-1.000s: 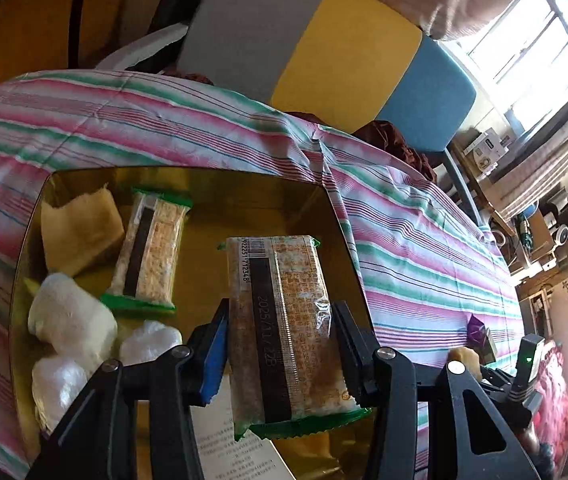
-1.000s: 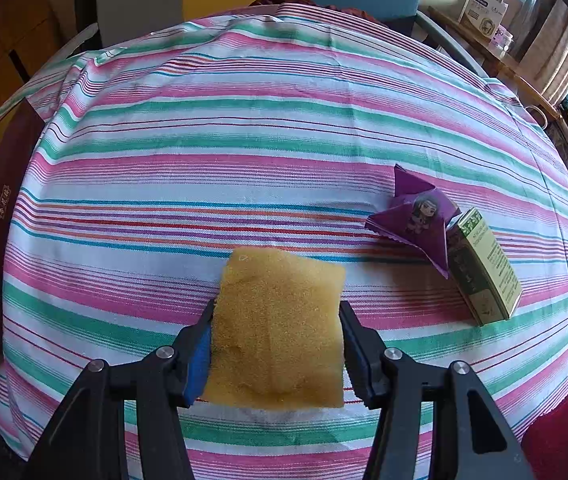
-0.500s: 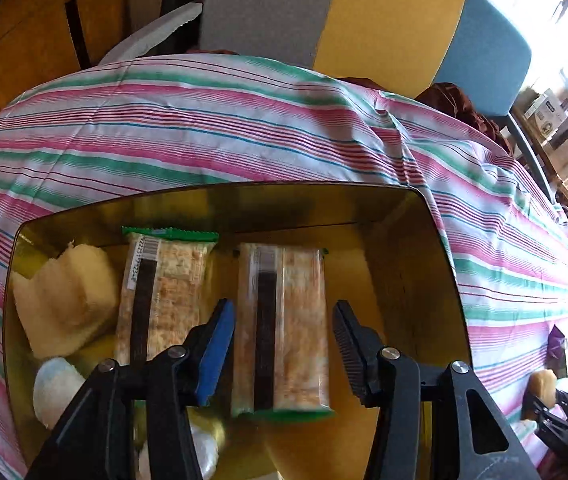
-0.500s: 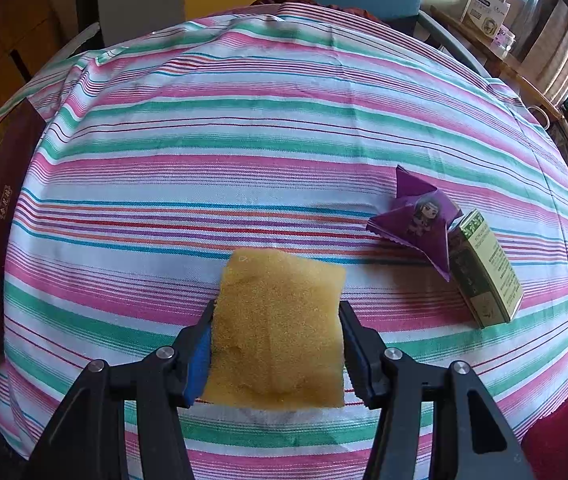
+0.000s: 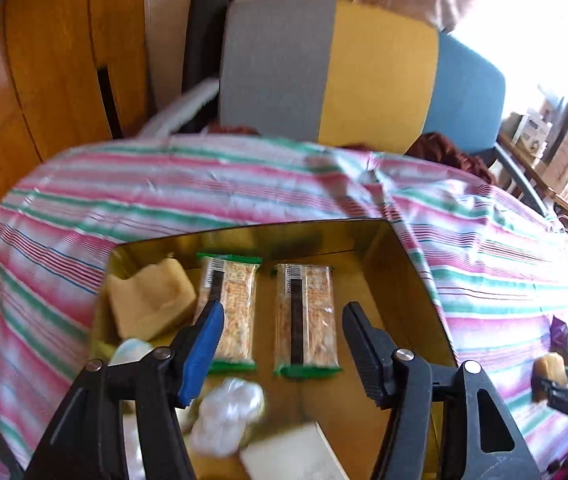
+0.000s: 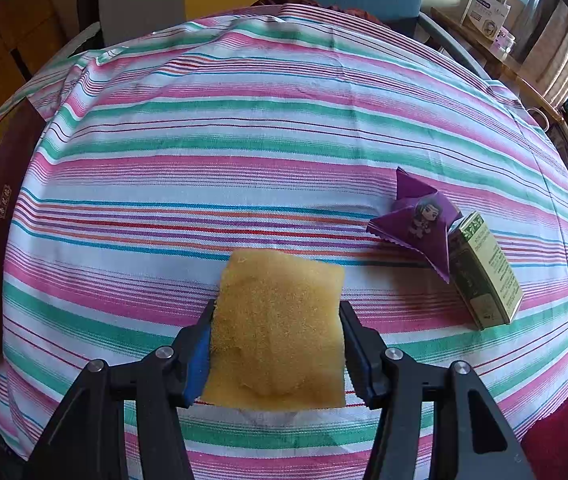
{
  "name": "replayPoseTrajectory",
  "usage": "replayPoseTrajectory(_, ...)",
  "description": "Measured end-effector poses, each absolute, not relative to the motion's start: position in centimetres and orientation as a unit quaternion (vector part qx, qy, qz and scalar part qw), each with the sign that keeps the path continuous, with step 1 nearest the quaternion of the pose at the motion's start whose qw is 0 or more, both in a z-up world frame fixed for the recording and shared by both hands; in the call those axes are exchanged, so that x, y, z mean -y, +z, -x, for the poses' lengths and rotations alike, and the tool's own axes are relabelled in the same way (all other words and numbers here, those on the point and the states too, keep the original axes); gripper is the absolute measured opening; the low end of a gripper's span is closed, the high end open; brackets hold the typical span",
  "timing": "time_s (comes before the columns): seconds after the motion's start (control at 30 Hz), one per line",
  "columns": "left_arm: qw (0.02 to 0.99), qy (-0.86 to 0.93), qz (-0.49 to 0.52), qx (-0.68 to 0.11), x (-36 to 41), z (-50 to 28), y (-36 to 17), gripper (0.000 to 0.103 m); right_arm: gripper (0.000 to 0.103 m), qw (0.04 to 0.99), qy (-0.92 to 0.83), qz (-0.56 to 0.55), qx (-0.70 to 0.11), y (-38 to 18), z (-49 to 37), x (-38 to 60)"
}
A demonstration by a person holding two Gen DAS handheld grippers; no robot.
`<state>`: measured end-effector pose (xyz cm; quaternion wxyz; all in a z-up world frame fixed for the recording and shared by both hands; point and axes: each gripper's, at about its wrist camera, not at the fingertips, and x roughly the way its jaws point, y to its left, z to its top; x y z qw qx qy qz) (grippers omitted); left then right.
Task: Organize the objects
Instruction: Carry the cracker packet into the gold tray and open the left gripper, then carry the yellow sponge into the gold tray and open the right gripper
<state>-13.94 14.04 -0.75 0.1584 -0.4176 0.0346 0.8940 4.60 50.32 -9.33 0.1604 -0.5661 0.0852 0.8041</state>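
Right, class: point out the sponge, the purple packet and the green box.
sponge (image 6: 278,328), right wrist view, middle of top face
purple packet (image 6: 419,220), right wrist view, printed figure
green box (image 6: 485,270), right wrist view, long side

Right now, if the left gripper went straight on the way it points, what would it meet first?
Most likely the right-hand cracker packet lying in the gold box: it sits framed between the open left gripper jaws. Depth is unclear, so the gripper might reach the box floor beside it.

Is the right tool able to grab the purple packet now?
Probably not yet. The right tool is already shut on the yellow sponge, so it has no room. The purple packet lies uncovered on the striped cloth, touching only the green box.
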Motion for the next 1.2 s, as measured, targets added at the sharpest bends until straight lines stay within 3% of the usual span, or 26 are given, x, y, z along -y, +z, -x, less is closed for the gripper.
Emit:
replayPoseTrajectory(0.43, 0.146, 0.924, 0.35, -0.041, -10.7, 5.5, 1.8, 0.063, 0.056, 0.17, 0.807, 0.563, -0.057, -9.1, -4.4, -49.2)
replayPoseTrajectory(0.9, 0.144, 0.927, 0.345, -0.03, -8.6, 3.7, 1.5, 0.063, 0.055, 0.183, 0.802, 0.564, -0.076, -8.5, -4.4, -48.4)
replayPoseTrajectory(1.2, 0.143, 0.927, 0.346, -0.027, -7.9, 3.5, 1.2, 0.063, 0.055, 0.101, 0.853, 0.502, -0.104, -3.5, -1.3, -42.6)
